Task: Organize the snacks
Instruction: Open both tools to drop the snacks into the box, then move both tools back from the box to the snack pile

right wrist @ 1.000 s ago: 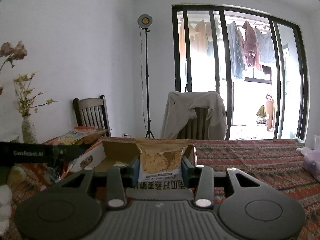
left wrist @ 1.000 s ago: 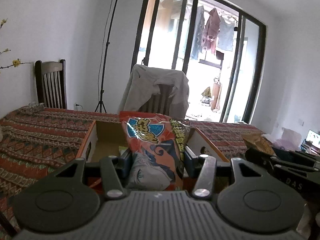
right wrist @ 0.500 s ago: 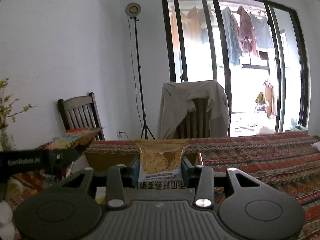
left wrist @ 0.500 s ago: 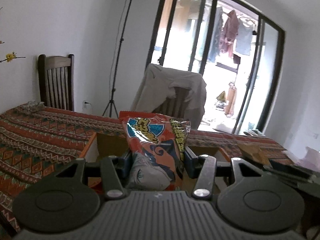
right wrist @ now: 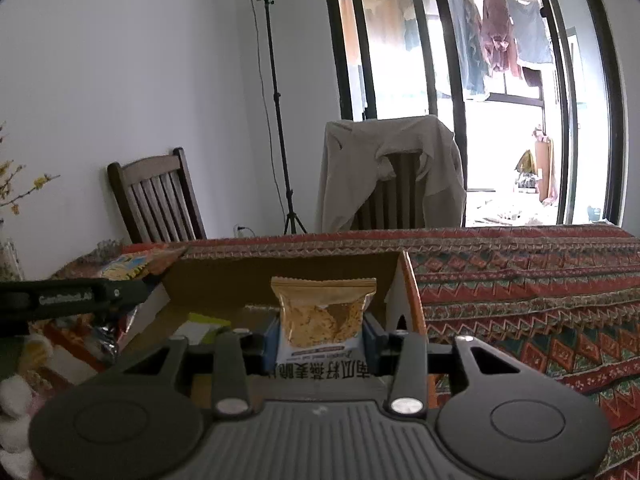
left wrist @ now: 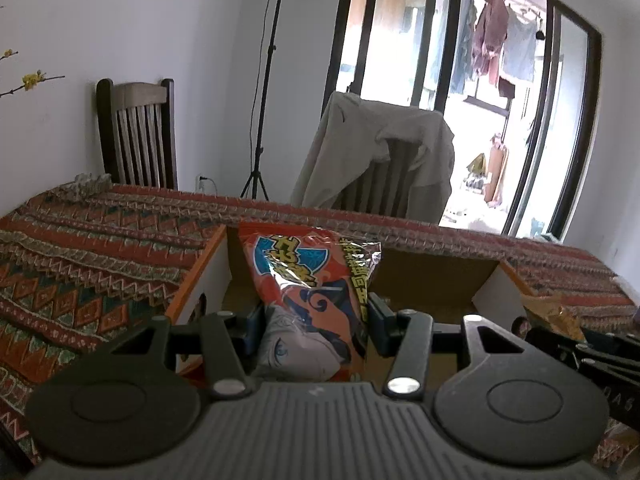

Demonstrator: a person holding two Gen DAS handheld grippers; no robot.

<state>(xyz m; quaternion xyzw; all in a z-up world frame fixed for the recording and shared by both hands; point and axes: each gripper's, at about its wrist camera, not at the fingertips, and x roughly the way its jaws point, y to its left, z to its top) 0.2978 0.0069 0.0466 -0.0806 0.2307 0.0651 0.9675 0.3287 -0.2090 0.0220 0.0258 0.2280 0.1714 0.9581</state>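
My left gripper is shut on a red snack bag with a cartoon print, held upright over the open cardboard box. My right gripper is shut on a small clear packet of golden oat crisps, held upright over the same box, near its right wall. The red bag and the left gripper's arm show at the left of the right wrist view. The right gripper's arm and its packet show at the right of the left wrist view.
The box stands on a table with a red patterned cloth. A yellow-green item lies inside the box. Two chairs, one draped with a beige jacket, stand behind the table. A light stand is by the wall.
Both grippers have moved forward and tilted down over the box, each still holding its snack. The box now fills more of both views.
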